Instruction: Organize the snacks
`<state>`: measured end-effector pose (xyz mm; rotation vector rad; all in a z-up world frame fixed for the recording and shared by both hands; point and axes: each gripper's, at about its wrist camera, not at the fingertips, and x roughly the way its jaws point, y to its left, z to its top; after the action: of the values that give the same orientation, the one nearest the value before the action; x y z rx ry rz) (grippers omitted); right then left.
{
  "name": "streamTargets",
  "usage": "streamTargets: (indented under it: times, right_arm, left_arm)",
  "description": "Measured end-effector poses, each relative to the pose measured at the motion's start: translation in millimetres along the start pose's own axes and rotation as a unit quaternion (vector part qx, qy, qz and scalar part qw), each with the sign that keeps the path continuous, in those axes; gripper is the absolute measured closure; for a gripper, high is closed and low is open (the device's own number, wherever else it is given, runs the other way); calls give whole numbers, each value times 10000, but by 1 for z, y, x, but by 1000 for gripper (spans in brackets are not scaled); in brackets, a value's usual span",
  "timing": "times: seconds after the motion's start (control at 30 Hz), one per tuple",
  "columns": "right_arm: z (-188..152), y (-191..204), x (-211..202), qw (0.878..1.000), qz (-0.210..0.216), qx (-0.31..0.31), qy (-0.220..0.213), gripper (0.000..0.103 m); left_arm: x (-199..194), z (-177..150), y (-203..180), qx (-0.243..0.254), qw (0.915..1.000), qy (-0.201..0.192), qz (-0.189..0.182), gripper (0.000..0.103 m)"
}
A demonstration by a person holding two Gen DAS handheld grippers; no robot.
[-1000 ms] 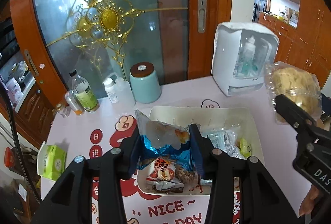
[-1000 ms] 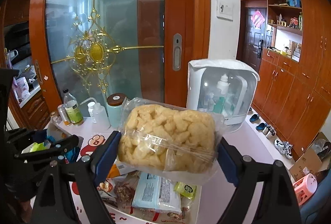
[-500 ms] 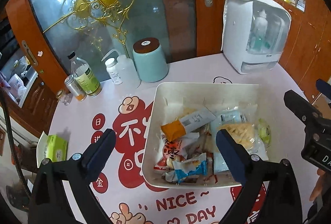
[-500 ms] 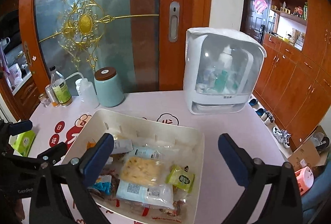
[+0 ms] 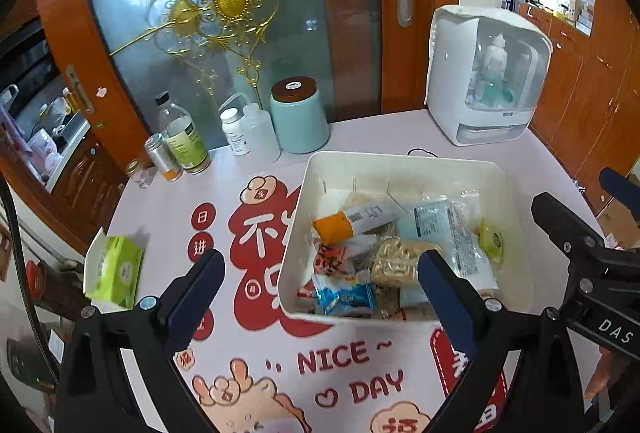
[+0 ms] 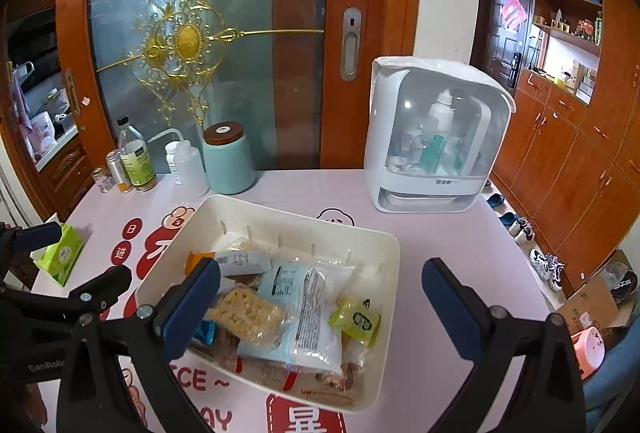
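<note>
A cream plastic bin [image 5: 404,163] [image 6: 308,225] sits mid-table and holds several snack packets: a clear bag of yellow puffed crackers [image 6: 250,315] [image 5: 394,261], a blue-and-white packet [image 5: 344,295], a pale blue pack [image 6: 302,313] [image 5: 444,229], an orange-ended packet [image 5: 352,221] and a small green packet [image 6: 356,319]. My left gripper [image 5: 320,297] is open and empty above the bin's near edge. My right gripper [image 6: 320,309] is open and empty over the bin. Each gripper shows at the edge of the other's view.
At the back stand a teal canister [image 5: 298,115], white bottles [image 5: 250,131], a glass bottle [image 5: 182,135], a small can [image 5: 162,157] and a white cabinet [image 5: 486,77]. A green tissue box [image 5: 114,269] lies left. Table edge and floor are right [image 6: 540,265].
One second ago the left gripper held a blue packet and the right held the cracker bag. Both opened, and those snacks now lie in the bin. Both grippers stay open above it.
</note>
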<state>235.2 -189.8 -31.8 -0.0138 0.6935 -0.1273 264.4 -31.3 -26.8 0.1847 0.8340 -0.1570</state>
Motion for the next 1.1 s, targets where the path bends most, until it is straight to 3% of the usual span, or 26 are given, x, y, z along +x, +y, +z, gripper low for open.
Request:
streamTargets:
  times: [0.23, 0.67, 0.97, 1.1]
  right_arm:
    - [-31, -3, -40, 9997, 212, 67, 90, 1]
    - [-118, 0, -133, 9936, 897, 8, 689, 1]
    - [-132, -5, -177, 9902, 1079, 198, 861, 1]
    - [-134, -5, -188, 9932, 881, 173, 739, 1]
  left_arm:
    - [-48, -44, -4, -132, 9999, -9, 55, 6]
    - [-141, -152, -8, -637, 9975, 296, 38, 6]
    - [-176, -177, -3, -930, 9951, 277, 210, 5]
    - [-183, -178, -6, -931, 9952, 239, 182, 5]
